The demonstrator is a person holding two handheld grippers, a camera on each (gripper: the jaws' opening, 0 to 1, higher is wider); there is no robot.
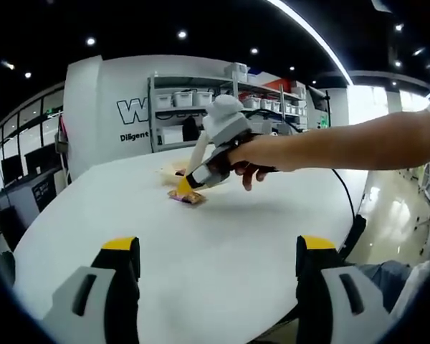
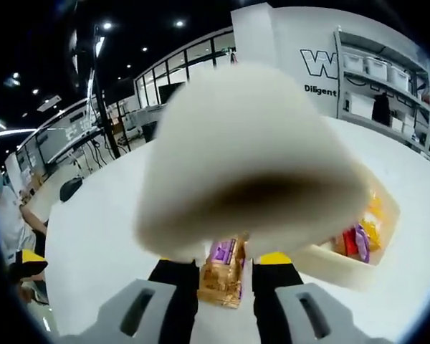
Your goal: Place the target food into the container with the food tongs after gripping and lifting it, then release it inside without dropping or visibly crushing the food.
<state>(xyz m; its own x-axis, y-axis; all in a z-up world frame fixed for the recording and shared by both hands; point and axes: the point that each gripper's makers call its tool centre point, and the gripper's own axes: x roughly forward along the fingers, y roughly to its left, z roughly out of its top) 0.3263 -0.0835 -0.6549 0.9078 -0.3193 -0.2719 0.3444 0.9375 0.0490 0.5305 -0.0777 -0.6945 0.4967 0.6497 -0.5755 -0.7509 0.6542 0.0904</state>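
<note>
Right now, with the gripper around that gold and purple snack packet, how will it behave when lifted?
The snack packet looks like thin, crinkly foil wrap, so probably light and somewhat floppy. Its glossy surface may slip between the right gripper jaws. It lies flat on the white table, so rolling seems unlikely.

The left gripper sits low with its two jaws wide apart, holding nothing. A bare arm reaches in from the right, and its hand holds the right gripper tipped down. The right gripper's jaws are close together.
</note>
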